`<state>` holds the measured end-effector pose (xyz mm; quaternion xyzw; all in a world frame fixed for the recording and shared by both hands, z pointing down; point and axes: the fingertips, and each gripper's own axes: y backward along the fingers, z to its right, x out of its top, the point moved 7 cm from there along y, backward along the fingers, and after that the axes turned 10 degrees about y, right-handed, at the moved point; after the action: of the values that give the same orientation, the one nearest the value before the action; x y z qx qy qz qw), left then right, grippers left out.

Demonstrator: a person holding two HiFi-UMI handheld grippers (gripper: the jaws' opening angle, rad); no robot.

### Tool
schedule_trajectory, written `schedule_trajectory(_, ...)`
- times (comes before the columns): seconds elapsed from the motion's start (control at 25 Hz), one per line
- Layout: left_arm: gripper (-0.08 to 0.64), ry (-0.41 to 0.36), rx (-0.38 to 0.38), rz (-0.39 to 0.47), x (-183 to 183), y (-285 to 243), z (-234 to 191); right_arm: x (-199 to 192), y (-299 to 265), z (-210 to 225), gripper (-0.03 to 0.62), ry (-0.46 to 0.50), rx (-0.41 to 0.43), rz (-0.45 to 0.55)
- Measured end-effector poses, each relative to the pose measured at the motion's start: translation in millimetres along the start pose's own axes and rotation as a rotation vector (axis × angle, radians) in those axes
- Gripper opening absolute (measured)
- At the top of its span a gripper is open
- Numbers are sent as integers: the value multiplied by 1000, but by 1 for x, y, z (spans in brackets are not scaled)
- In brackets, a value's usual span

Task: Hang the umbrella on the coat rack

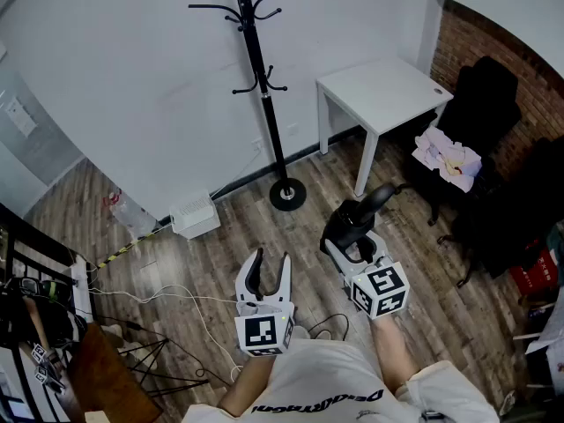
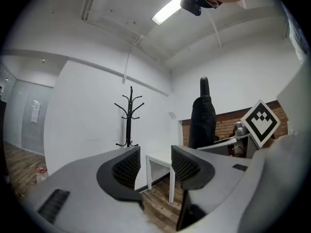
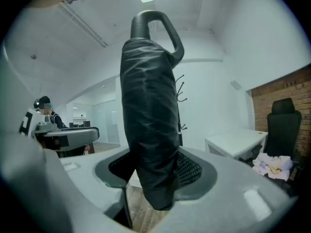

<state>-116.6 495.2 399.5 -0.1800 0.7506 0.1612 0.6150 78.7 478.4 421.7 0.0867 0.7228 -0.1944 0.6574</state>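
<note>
holds the folded black umbrella [image 3: 148,110] upright in the right gripper [image 3: 150,171], jaws clenched on the lower part of the wrapped fabric, loop handle [image 3: 156,30] pointing up and free. left gripper [image 1: 270,270] released, jaws apart, nothing between them but a far view of the room. coat rack [image 1: 258,69] well apart from both grippers, standing against the white wall, near the white table [image 1: 379,95]. probably light to carry and stiff only along the inner shaft; soft and a little slippery in the fabric, so likely to squash or slide somewhat under the pads if tilted quickly. best taken low on the body, as now, to leave the loop clear for going over a hook; a grip on the loop itself probably in the way of hanging. hard to judge from here: the width of the loop against the curved hooks, and the easiest hook to reach. hidden behind the umbrella in the right gripper view: most of the rack, only a few hook tips showing at the fabric's right edge. cut off in the head view: the very top of the rack. also unclear there: the edge of the umbrella, merging with the dark parts of the gripper.
</note>
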Motion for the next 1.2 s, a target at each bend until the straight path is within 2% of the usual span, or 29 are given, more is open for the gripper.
schedule_trajectory(0.2, 193, 11, 2, -5, -7, -1, 16, -2, 10, 12, 233, 13, -3, 7)
schedule_trajectory(0.36, 193, 23, 7, -24, -8, -7, 11, 2, 2, 10, 233, 26, 10, -4)
schedule_trajectory(0.68, 193, -2, 28, -13, -20, -24, 2, -2, -19, 14, 233, 46, 41, 5)
schedule_trajectory(0.88, 193, 3, 37, -7, -27, -62, -26, -2, -69, 25, 233, 68, 57, -9)
schedule_trajectory(1.2, 193, 32, 40, -6, -20, -178, -89, 11, -186, 70, 233, 67, 82, -36)
